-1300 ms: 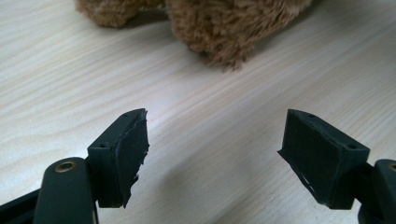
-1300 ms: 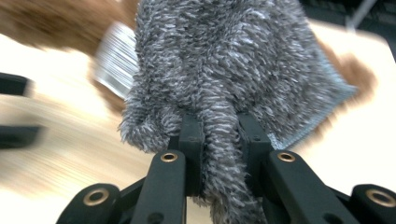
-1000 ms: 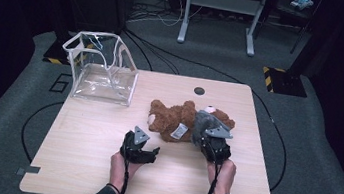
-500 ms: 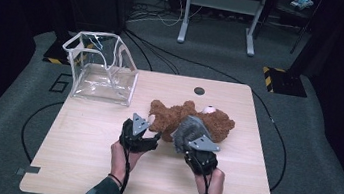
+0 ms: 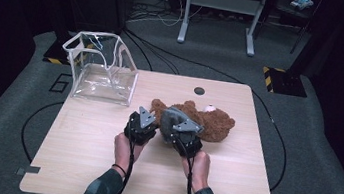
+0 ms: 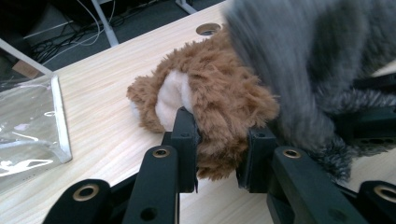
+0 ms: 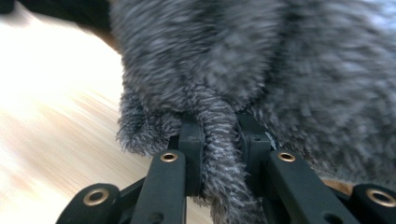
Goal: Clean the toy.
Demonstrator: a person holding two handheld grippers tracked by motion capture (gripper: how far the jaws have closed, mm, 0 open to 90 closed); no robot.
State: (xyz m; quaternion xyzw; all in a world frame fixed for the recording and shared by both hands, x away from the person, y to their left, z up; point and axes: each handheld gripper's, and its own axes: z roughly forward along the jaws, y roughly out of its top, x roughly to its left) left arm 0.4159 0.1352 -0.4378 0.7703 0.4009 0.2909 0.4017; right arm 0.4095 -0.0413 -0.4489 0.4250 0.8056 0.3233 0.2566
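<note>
Teddy bear's paw (image 6: 219,116) between left hand-held gripper (image 6: 219,154) (clamped).

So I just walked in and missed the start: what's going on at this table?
A person works two hand-held grippers on a brown teddy bear lying mid-table. The left hand-held gripper has just been closing and now pinches a brown paw. The right hand-held gripper is shut on a fold of grey fur over the bear. A clear bag stands open, apart.
</note>
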